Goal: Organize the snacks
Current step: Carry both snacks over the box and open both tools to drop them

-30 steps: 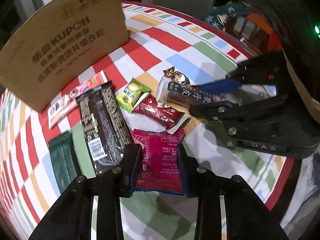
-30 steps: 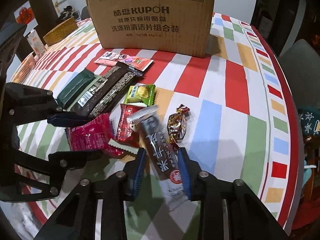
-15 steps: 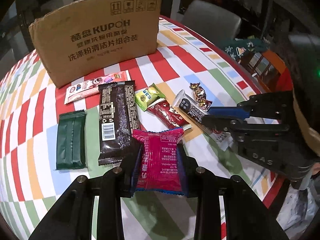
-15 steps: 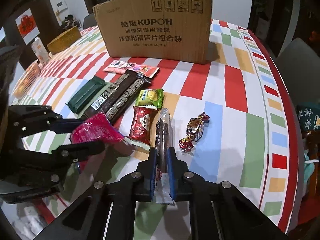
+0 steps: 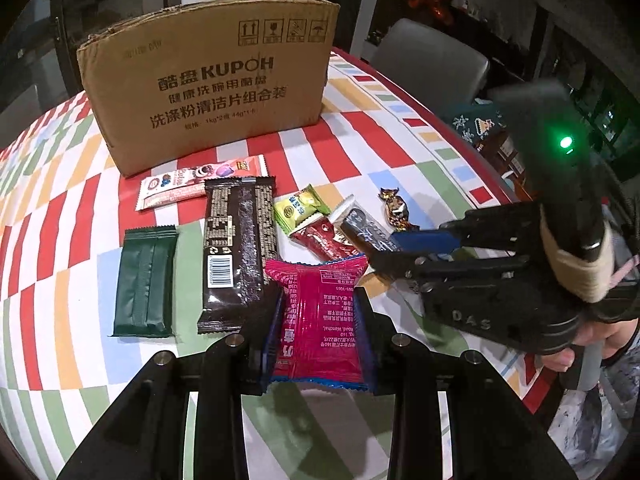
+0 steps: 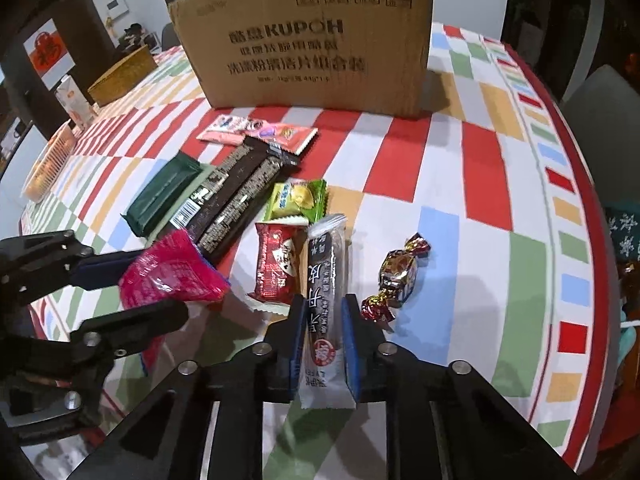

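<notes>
The left gripper (image 5: 320,334) pinches a magenta snack packet (image 5: 320,320) between its pads, and the right gripper (image 6: 323,338) is clamped on a dark bar in a clear wrapper (image 6: 325,280) — both packets up off the checked tablecloth (image 6: 472,184). Ahead of both grippers stands the cardboard box (image 5: 208,80); its inside cannot be seen. Between box and grippers lie a long brown bar (image 5: 238,252), a green packet (image 5: 144,280), a lime sachet (image 6: 297,198) and a foil candy (image 6: 396,276) — just right of the right gripper.

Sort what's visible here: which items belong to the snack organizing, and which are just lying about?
Job:
magenta foil snack packet, in left gripper
black-and-white wrapped bar, in right gripper
brown cardboard box
loose snacks on the table

Bystanders:
woven yellow basket
grey chair
</notes>
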